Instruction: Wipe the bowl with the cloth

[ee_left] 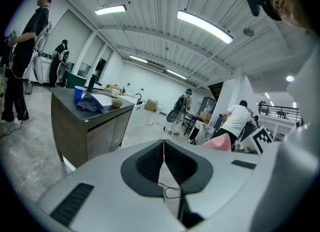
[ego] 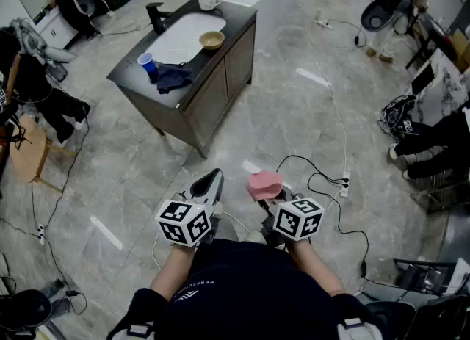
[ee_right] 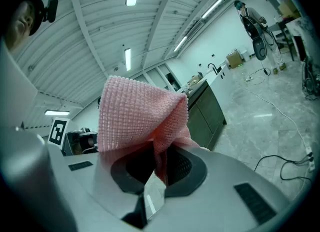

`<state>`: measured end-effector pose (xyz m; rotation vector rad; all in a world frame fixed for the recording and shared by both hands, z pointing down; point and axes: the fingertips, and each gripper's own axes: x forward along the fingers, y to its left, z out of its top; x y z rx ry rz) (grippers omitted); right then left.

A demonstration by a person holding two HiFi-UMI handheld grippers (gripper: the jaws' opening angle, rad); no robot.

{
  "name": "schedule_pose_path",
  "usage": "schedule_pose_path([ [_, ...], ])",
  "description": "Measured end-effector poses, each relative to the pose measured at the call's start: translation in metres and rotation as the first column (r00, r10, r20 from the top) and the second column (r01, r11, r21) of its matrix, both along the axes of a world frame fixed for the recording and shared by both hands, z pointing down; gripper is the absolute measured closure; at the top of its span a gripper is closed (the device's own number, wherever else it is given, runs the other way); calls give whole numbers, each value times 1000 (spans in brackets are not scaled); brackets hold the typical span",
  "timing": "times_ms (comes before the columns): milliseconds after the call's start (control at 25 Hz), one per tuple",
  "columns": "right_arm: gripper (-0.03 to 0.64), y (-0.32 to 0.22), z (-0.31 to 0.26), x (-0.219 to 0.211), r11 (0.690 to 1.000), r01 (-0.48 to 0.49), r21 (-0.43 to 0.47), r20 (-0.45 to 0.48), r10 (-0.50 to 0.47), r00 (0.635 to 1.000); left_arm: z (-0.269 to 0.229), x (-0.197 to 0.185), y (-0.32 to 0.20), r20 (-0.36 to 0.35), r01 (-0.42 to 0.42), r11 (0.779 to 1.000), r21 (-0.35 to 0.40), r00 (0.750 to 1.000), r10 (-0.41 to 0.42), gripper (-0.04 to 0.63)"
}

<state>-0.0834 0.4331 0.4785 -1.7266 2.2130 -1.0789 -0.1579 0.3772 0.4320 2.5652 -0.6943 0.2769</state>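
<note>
A tan bowl (ego: 211,40) sits on the dark counter (ego: 129,75) beside the white sink basin (ego: 183,36), far ahead of me; it also shows small in the left gripper view, bowl (ee_left: 117,102). My right gripper (ego: 266,193) is shut on a pink waffle-weave cloth (ego: 264,182), which stands up in a peak between the pads, cloth (ee_right: 140,118). My left gripper (ego: 209,183) is shut with nothing between its pads (ee_left: 150,163). Both grippers are held close to my body over the floor, well short of the counter.
A blue cup (ego: 147,62) and a dark blue rag (ego: 173,78) lie on the counter's near end; a black tap (ego: 156,16) stands by the sink. Cables and a power strip (ego: 344,181) trail on the floor at right. People stand at the left and back.
</note>
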Motion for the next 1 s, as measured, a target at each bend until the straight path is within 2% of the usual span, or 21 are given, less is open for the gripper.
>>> schedule_pose_path([
  [520, 569, -76, -19, -1, 999, -37, 11, -80, 38, 996, -13, -2, -80, -18, -34, 999, 6, 999, 34, 584],
  [800, 568, -124, -23, 0, 995, -90, 29, -27, 91, 995, -11, -15, -126, -26, -37, 999, 3, 999, 37, 584],
  [1000, 568, -160, -22, -5, 994, -104, 31, -21, 105, 994, 0, -25, -151, 17, -97, 995, 22, 995, 97, 584],
])
